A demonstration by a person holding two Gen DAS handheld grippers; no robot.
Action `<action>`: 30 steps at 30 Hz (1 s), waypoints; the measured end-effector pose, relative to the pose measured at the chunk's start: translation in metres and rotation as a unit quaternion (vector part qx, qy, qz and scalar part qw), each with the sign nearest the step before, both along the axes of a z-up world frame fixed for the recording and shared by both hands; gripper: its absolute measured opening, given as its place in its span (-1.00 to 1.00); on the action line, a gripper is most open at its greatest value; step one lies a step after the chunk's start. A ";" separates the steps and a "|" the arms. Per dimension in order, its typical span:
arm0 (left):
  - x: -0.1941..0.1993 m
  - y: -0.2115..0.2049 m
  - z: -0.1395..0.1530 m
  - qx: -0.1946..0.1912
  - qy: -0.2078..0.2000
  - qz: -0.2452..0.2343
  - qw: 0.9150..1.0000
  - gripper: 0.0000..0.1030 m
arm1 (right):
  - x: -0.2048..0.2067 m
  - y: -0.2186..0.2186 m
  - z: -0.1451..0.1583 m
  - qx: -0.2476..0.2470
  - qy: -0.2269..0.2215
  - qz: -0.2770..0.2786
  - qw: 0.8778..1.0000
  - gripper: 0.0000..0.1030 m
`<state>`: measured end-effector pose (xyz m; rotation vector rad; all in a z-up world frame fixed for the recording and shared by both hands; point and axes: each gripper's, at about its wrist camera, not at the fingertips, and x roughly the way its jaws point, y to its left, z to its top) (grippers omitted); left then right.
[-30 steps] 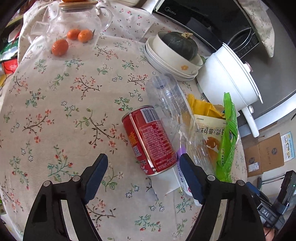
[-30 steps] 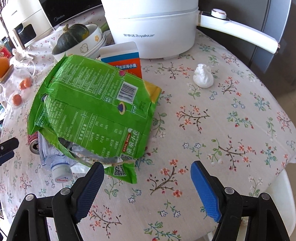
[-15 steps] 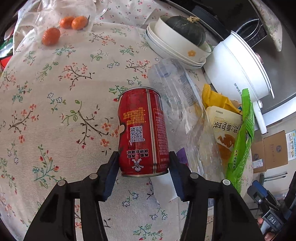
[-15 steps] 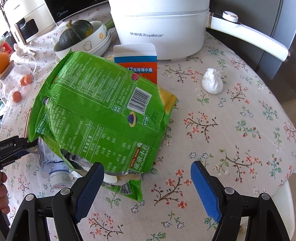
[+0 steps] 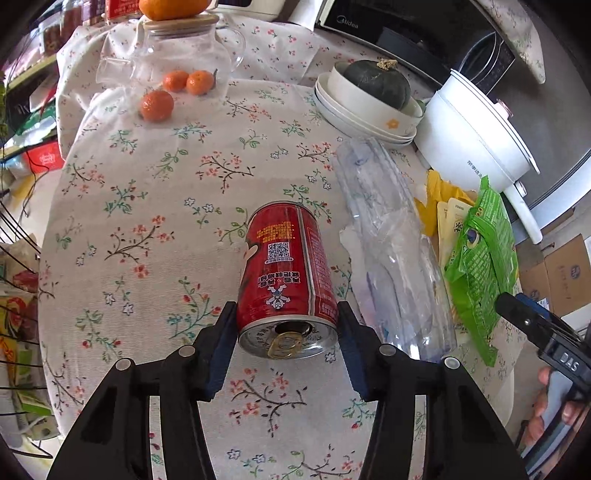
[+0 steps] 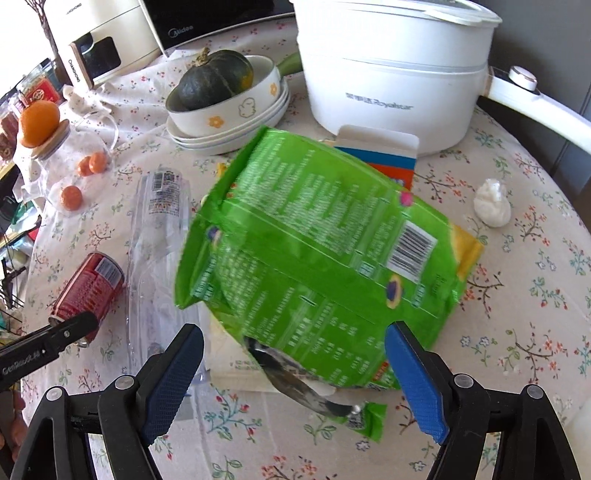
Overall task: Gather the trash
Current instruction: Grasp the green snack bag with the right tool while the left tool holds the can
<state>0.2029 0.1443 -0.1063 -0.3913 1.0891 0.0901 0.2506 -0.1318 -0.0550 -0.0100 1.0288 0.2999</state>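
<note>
On the floral tablecloth (image 5: pixel 155 206), a red can (image 5: pixel 286 266) lies beside a crushed bottle (image 5: pixel 391 236).

Red can (image 5: pixel 286 273) opened, on side, clear crushed bottle (image 5: pixel 391 240) beside, green bag (image 6: pixel 317 266) atop pile

A floral cloth (image 5: pixel 155 236) covers the counter. At twelve o'clock in the left wrist view a glass teapot (image 5: pixel 184 59) carries an orange (image 5: pixel 171 8) on its lid, three small mandarins (image 5: pixel 157 105) beside it. At one o'clock a dark squash (image 5: pixel 376 83) sits in stacked white bowls (image 5: pixel 354 118), next to a white electric pot (image 5: pixel 476 136).
</note>
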 end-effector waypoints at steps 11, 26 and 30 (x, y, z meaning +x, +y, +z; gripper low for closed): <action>-0.028 0.022 0.012 0.006 -0.015 -0.004 1.000 0.06 | 0.032 0.013 -0.072 -0.067 0.057 -0.002 0.996 0.74; -0.034 0.031 0.014 -0.011 -0.022 -0.007 1.000 0.06 | 0.017 -0.010 -0.048 -0.023 0.035 0.002 0.999 -0.80; -0.037 0.037 0.017 -0.030 -0.025 -0.002 0.999 0.06 | 0.006 -0.023 -0.031 -0.013 0.017 0.000 1.000 -0.81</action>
